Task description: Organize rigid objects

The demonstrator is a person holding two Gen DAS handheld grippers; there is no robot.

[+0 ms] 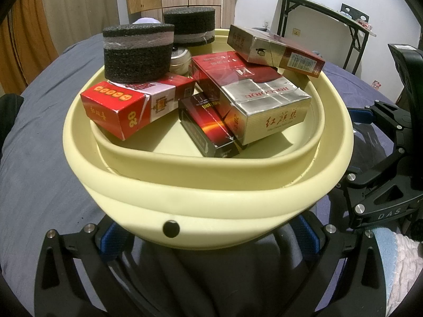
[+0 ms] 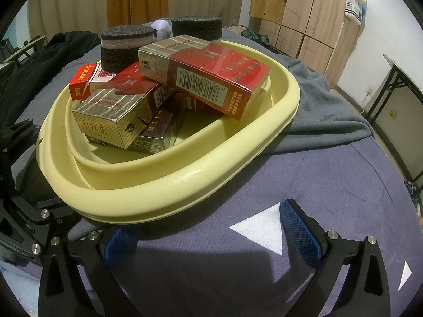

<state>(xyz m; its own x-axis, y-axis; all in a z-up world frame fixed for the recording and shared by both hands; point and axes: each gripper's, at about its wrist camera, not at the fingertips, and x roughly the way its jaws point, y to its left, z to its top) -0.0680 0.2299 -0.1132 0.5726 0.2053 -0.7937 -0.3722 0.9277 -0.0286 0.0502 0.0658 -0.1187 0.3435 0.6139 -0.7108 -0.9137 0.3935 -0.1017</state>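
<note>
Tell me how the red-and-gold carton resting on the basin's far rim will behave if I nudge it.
The red-and-gold carton looks stiff, with crisp edges. It lies tilted, one end on the yellow basin rim and the other on the silver carton, so it would probably slide or tip. Its glossy wrap suggests it is slippery.

Matt plastic basin (image 1: 211,198), glossy cardboard boxes (image 1: 264,100), rough foam (image 1: 137,52)

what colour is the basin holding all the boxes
Pale yellow basin, plain, with no pattern; it shows best in the left wrist view.
</note>
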